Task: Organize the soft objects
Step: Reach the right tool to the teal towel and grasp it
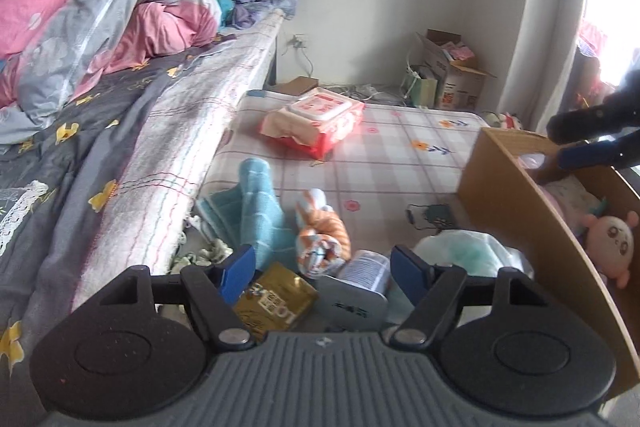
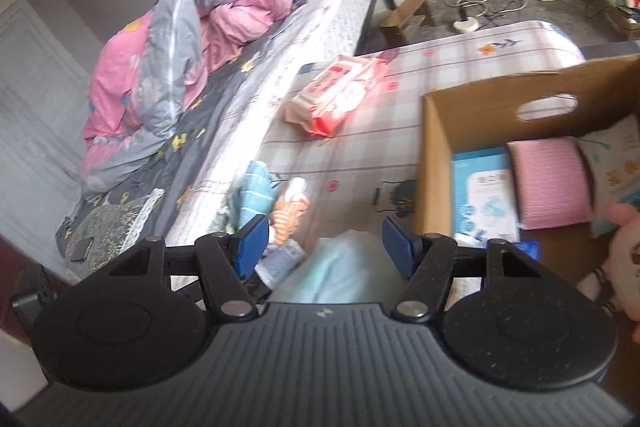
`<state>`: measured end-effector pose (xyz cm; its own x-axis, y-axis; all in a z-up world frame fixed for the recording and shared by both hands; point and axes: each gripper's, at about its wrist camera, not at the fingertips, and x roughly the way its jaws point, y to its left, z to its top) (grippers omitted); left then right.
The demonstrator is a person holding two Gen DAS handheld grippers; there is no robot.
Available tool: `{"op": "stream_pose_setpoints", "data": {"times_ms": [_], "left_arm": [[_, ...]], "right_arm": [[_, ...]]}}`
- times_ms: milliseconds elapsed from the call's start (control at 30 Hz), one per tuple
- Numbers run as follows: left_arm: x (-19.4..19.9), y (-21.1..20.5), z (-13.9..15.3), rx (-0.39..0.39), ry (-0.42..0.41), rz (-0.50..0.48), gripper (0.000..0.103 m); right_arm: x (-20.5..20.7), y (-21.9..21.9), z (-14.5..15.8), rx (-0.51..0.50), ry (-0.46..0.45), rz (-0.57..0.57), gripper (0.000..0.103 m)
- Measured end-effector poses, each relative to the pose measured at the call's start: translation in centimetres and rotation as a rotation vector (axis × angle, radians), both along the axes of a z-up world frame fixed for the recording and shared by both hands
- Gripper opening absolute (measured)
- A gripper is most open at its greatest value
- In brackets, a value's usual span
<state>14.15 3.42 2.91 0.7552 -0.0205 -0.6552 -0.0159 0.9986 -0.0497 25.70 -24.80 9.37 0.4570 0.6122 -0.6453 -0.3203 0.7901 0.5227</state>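
On the checked mat (image 1: 400,147) lie a teal towel (image 1: 260,211) and an orange-and-white rolled cloth (image 1: 320,239). A white plastic bag (image 1: 468,251) with something teal inside lies near them. My left gripper (image 1: 324,273) hovers open above them, holding nothing. A cardboard box (image 1: 520,211) at the right holds a pink plush (image 1: 612,247). In the right wrist view the box (image 2: 436,155) also contains a pink cloth (image 2: 548,183) and a blue-white package (image 2: 484,195). My right gripper (image 2: 326,247) is open and empty over the bag (image 2: 340,267); in the left wrist view the right gripper (image 1: 558,145) is at the box's rim.
A red wipes pack (image 1: 316,119) lies farther back on the mat. A gold packet (image 1: 276,303) and a small can (image 1: 368,269) sit near my left fingers. The bed with a pink-grey quilt (image 1: 120,19) borders the left. Cardboard boxes (image 1: 452,71) and cables stand by the far wall.
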Motion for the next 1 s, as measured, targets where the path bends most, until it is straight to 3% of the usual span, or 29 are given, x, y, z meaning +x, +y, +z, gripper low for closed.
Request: {"op": "stream_pose_setpoints", "data": {"times_ms": [200, 300, 433, 667, 767, 1000], "left_arm": [[4.2, 3.5, -1.9, 0.0, 0.034, 0.06, 0.058], [6.8, 5.2, -3.0, -0.041, 0.093, 0.073, 0.059], [10.5, 6.9, -5.0, -0.118, 0.191, 0.081, 0.069], [15.1, 8.6, -7.8, -0.147, 0.322, 0.113, 0.08], [16.1, 9.0, -8.9, -0.163, 0.382, 0.138, 0.08], [17.3, 8.2, -9.6, -0.102, 0.395, 0.119, 0.083]], "right_arm": [[6.1, 12.0, -1.0, -0.043, 0.044, 0.209, 0.063], [10.1, 16.8, -3.2, -0.067, 0.105, 0.253, 0.063], [14.8, 21.2, -6.5, -0.108, 0.152, 0.284, 0.063], [19.7, 25.7, -13.1, -0.141, 0.272, 0.331, 0.063], [20.9, 26.8, -15.2, -0.128, 0.319, 0.351, 0.062], [22.0, 28.1, -18.5, -0.075, 0.391, 0.371, 0.061]]}}
